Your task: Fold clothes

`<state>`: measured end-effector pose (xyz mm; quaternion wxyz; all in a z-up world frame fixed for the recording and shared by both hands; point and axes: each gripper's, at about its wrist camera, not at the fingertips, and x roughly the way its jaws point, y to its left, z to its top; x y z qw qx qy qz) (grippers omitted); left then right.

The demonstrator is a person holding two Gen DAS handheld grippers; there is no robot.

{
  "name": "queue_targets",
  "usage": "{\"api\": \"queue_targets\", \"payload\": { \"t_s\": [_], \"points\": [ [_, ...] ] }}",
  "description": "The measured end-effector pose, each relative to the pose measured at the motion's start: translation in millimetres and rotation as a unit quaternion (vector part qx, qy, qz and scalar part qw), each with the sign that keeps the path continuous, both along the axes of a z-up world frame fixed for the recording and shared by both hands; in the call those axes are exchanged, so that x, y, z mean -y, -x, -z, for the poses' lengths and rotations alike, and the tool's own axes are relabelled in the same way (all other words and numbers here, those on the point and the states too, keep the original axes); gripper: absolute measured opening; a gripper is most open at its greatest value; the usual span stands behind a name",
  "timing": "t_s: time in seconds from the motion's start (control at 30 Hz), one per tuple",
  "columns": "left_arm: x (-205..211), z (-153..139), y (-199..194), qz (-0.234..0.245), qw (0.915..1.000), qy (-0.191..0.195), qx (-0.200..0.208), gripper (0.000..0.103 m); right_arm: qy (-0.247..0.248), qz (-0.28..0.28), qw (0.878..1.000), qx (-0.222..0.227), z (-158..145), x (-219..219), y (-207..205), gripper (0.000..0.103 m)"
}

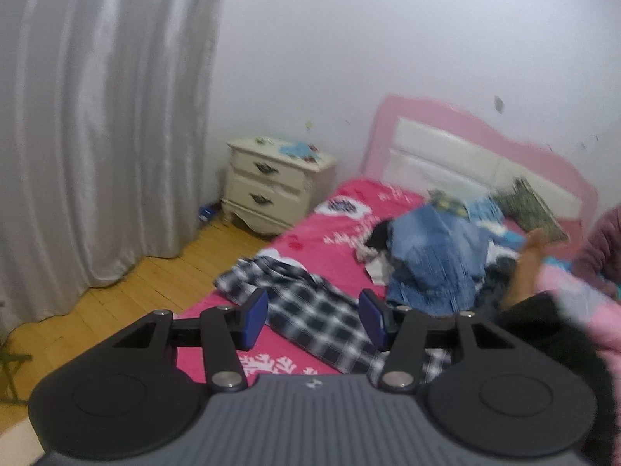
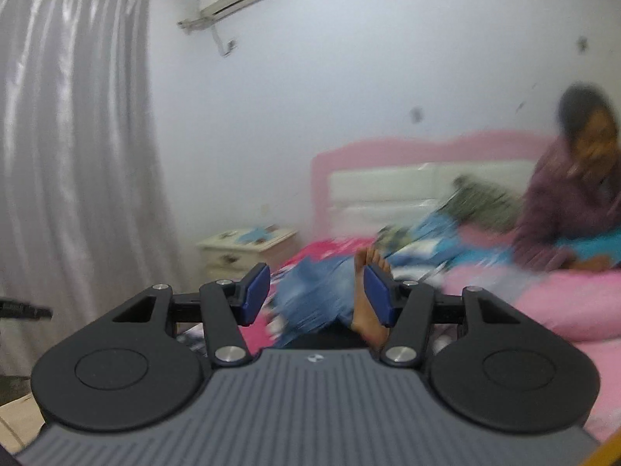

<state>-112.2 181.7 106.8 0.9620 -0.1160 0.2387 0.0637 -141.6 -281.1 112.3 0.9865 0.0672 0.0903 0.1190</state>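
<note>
A black-and-white plaid shirt point(image 1: 287, 275) lies spread on the red bed sheet point(image 1: 333, 233). My left gripper point(image 1: 313, 316) hovers just above it, open, with nothing between its blue pads. Beyond the shirt is a heap of clothes topped by a blue denim garment point(image 1: 434, 260). In the right wrist view my right gripper point(image 2: 316, 295) points almost level over the bed, also open and holding nothing. Past its fingers I see the blurred denim garment point(image 2: 310, 314) and a bare foot point(image 2: 365, 310).
A person in a purple top point(image 2: 574, 213) sits on the bed at the right, beside a pink duvet point(image 2: 543, 303). A leg point(image 1: 524, 272) lies next to the clothes heap. A cream nightstand point(image 1: 271, 186), grey curtain point(image 1: 97, 136) and wooden floor point(image 1: 136, 291) are left of the bed.
</note>
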Motion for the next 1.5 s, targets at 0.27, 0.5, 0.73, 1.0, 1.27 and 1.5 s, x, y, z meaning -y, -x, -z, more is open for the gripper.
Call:
{"api": "queue_targets", "payload": {
  "t_s": [0.27, 0.5, 0.73, 1.0, 1.27, 1.5],
  "points": [
    [34, -31, 41, -0.099, 0.9946, -0.022, 0.024, 0.054, 0.029, -0.127, 0.991, 0.014, 24, 24, -54, 0.051],
    [57, -63, 27, -0.100, 0.9943, 0.025, 0.027, 0.056, -0.013, -0.237, 0.971, 0.008, 43, 26, -93, 0.051],
    [39, -57, -62, -0.105, 0.9935, 0.041, -0.015, 0.059, -0.012, -0.316, 0.947, 0.047, 21, -28, -134, 0.053],
    [-40, 103, -244, -0.136, 0.9746, 0.129, -0.122, 0.058, 0.055, -0.370, 0.927, -0.015, 58, -161, -266, 0.058],
    [-127, 258, -337, -0.155, 0.9507, 0.213, -0.163, 0.054, 0.204, -0.432, 0.862, -0.171, 200, -299, -362, 0.058],
    [-168, 311, -351, -0.160, 0.9398, 0.267, -0.141, 0.055, 0.353, -0.463, 0.795, -0.170, 294, -358, -324, 0.062]
  ]
}}
